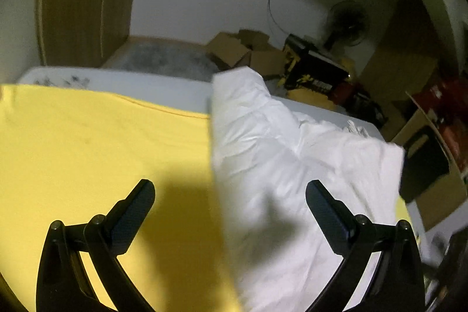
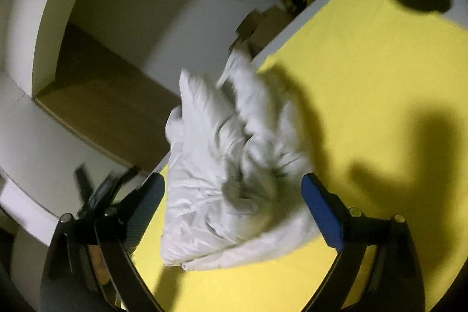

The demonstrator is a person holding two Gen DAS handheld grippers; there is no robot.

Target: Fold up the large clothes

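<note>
Both tools are wide open and hold nothing. In the right wrist view the right gripper (image 2: 232, 189) hangs just over the white garment (image 2: 234, 171), whose crumpled bulk shows between and beyond the spread fingers without touching the pads. The garment lies bunched on the yellow cloth (image 2: 365, 84) close to the surface's near left edge in this view, and its long axis runs away from the tool toward the far edge, where a loose end pokes up near the cardboard boxes (image 2: 263, 25). In the left wrist view the left gripper (image 1: 231, 195) hovers higher, with one finger over bare yellow cloth (image 1: 87, 142) and the other over the white garment (image 1: 292, 154), so the garment's edge runs almost straight ahead between the fingers. From that side the garment stretches from near the tool out to the far right corner. The right gripper appears nearer the heap and better placed to take a fresh hold. Open yellow cloth lies broad to the side away from the edge, which leaves room to spread the garment flat. The edge side is tight: a wooden panel (image 2: 111, 104) and clutter sit just off it, so a pull that way risks dragging cloth over the edge.
</note>
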